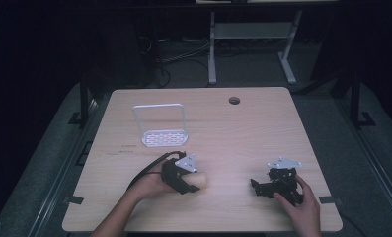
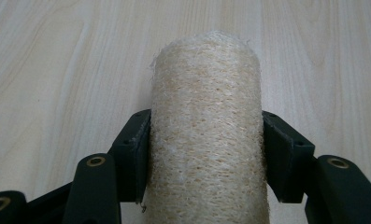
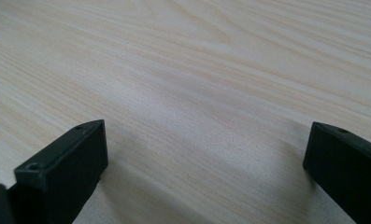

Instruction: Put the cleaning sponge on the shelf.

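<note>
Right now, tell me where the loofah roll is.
The loofah roll sits clamped between the left gripper's jaws, at the near left of the table, in front of the white wire rack.

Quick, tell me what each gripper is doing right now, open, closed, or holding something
Left gripper: closed on the loofah roll, jaws pressing on both its sides.
Right gripper: open, jaws wide apart over the bare wooden table, holding nothing.

Dim room all round; light falls from above onto the table point(image 1: 262, 128), leaving the floor point(image 1: 332, 113) nearly black. Both gripper views are bright and soft, with faint shadows under the jaws
</note>
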